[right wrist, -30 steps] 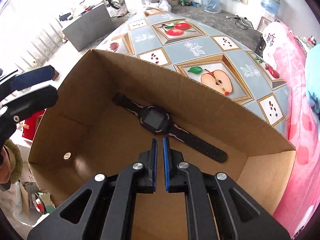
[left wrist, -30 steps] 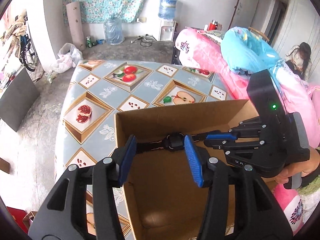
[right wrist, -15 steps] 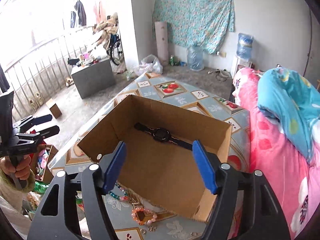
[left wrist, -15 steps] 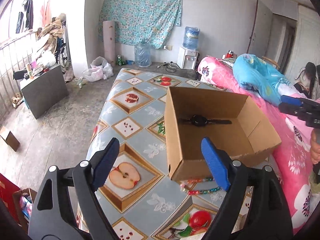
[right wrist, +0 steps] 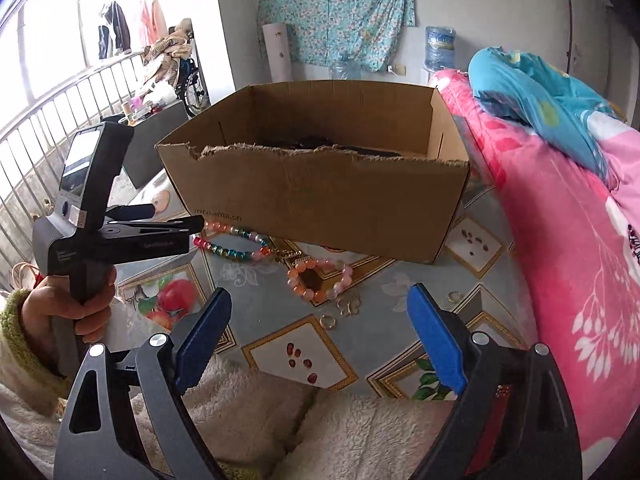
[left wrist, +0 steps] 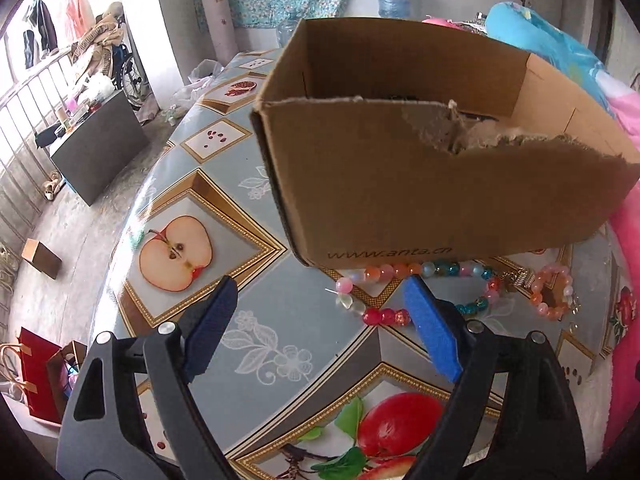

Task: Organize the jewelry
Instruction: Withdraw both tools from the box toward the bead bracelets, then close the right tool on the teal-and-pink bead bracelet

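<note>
Left wrist view has the left hand-held gripper point(left wrist: 316, 320) spread wide and empty, low over the fruit-patterned bench point(left wrist: 240, 184), its right blue pad just at the string of multicoloured glass beads point(left wrist: 416, 284) lying against the brown cardboard box point(left wrist: 420, 184). The right hand-held gripper point(right wrist: 320, 332) also stands wide and empty, its jaws just having opened, nearer the person's fleecy sleeve. A peach-pink bead bracelet point(right wrist: 318, 278), small gold rings point(right wrist: 328, 322) and a gold chain piece point(right wrist: 290, 256) wait on the bench beside the box; something dark already lies inside. I'd judge the step is reaching for the next piece: the left must settle over the bead string and close gently on it.
</note>
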A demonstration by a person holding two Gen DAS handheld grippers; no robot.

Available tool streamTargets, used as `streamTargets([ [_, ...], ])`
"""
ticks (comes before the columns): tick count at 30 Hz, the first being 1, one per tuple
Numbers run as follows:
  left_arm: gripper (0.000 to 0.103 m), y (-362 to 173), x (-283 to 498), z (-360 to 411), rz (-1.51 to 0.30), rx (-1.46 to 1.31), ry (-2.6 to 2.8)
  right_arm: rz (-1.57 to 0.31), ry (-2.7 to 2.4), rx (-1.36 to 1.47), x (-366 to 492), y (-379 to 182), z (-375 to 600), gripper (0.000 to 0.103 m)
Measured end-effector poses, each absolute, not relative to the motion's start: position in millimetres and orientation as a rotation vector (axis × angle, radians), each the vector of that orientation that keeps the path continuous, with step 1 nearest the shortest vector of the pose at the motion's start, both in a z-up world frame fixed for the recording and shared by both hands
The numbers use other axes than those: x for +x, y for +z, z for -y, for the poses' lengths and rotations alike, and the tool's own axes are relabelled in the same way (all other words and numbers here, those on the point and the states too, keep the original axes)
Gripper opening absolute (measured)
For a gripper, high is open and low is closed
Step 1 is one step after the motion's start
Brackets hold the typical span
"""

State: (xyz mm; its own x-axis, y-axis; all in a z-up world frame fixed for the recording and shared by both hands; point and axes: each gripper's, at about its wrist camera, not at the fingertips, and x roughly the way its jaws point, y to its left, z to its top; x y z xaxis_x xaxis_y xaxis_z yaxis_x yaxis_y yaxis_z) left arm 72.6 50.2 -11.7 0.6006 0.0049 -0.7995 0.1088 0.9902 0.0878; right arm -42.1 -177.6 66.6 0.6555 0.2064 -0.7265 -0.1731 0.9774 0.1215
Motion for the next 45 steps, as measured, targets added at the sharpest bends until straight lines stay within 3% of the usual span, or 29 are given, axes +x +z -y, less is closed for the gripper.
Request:
streamTargets([
  [8, 0.085, -25, 59, -54, -0.995, 0.179, -0.087, -0.823, 0.224, 0.034, -39, 55, 169, 0.087],
  [12, 0.096, -29, 47, -73, -1.040, 0.133, -0.139, -0.823, 0.221, 0.009, -35, 47, 164, 0.093],
  [26, 0.096, -26, 61, -81, -1.120, 0.104, -0.162, -0.755, 0.195, -0.166, -34, 53, 138, 0.096],
  [45, 0.096, -31, 71, -78, -1.131, 0.098, -0.146, -0.727, 0.228, -0.088, -32, 58, 154, 0.097],
])
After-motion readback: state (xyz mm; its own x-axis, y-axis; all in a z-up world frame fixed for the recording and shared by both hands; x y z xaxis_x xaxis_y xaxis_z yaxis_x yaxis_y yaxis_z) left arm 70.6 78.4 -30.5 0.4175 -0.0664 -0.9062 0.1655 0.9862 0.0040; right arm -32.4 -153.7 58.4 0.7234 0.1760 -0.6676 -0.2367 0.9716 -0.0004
